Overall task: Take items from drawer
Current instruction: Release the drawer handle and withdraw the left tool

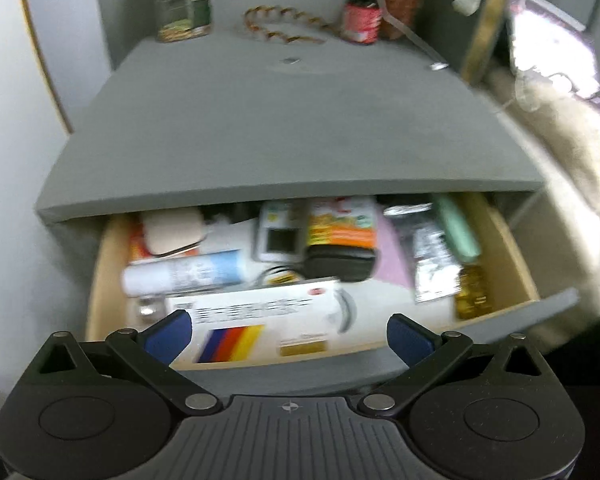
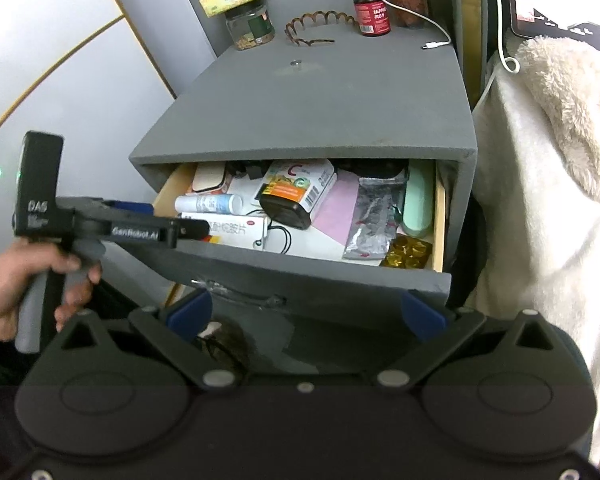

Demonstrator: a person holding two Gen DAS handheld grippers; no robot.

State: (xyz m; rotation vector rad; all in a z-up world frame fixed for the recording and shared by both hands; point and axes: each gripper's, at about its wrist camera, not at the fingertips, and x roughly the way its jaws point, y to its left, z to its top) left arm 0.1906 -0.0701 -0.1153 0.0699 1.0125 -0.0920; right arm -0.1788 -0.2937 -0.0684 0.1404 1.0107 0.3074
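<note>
2 jars [image 2: 250, 26] stand atop the nightstand [image 2: 320, 100].

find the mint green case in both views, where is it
Left wrist view: the mint green case lies at the drawer's right side, upper right of centre, slanted.
Right wrist view: the case stands along the drawer's right wall, right of centre.
Shared landmark: the silver foil packet just left of it in both.

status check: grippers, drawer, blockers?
Left gripper open, empty, over the white box. Right gripper open, empty. Drawer open, cluttered. No blockers.
</note>
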